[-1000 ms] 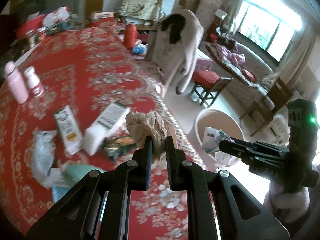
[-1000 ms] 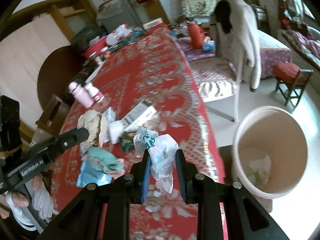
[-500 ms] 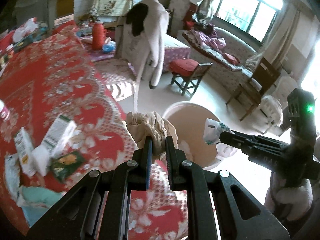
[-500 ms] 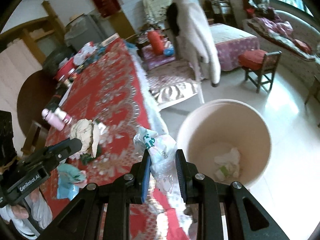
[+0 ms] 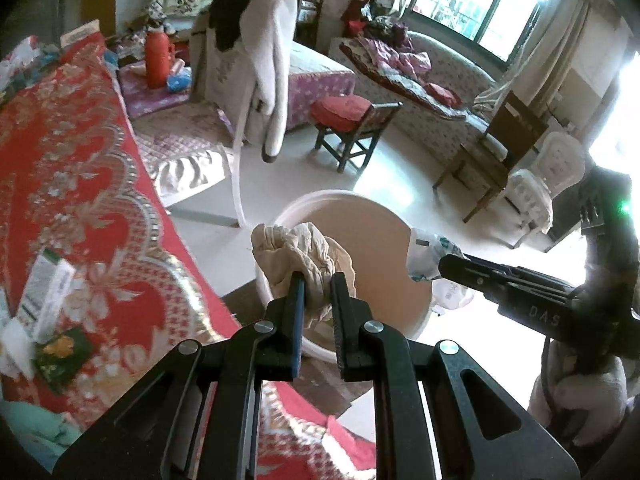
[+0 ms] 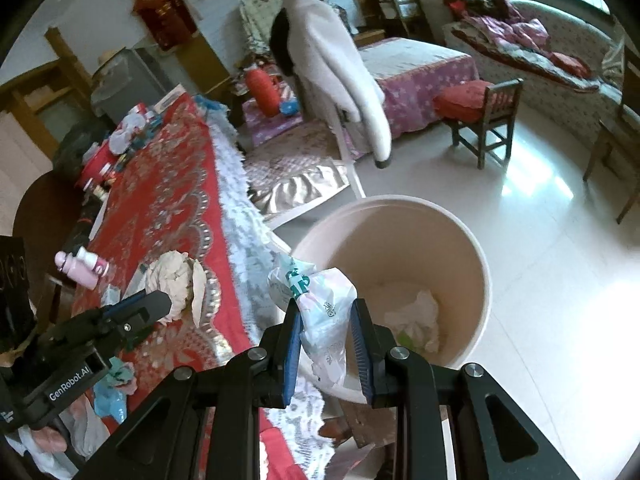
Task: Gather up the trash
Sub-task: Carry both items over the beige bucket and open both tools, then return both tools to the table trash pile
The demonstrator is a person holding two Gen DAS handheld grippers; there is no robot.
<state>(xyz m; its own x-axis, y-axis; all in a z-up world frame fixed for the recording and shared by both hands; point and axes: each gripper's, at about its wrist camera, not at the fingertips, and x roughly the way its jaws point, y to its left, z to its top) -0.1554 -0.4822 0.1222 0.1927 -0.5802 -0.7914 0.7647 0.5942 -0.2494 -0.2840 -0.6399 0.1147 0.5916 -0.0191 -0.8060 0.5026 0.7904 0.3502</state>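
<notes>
Beige, wrinkled cloth wad [image 5: 304, 252] pinched tight between the narrow blue-padded jaws of the left gripper [image 5: 318, 280], bunched into soft knotted folds and hanging in front of the mouth of the bin. Thin, crinkly white plastic bag [image 6: 320, 312] with teal print clamped between the ribbed blue pads of the right gripper [image 6: 326, 312], its loose tail drooping below the fingertips, just over the near rim of the bin. Round, smooth, pale pink plastic bin [image 6: 460, 240] standing on the glossy pale floor tiles [image 6: 560, 280] right beside the table edge, crumpled white paper and wrappers [image 6: 416, 320] lying at its bottom. Red tablecloth [image 6: 168, 208] with an ornate scalloped floral border and a white lace fringe, scattered with more litter: a slim white carton [image 5: 48, 292], a small dark green packet [image 5: 60, 352], a soft teal rag [image 5: 36, 432] and two squat pink bottles [image 6: 86, 266]. Farther off, a fleecy cream garment [image 5: 264, 60] draped over a chair back and a small dark wooden stool [image 5: 352, 128] with a red cushion.
</notes>
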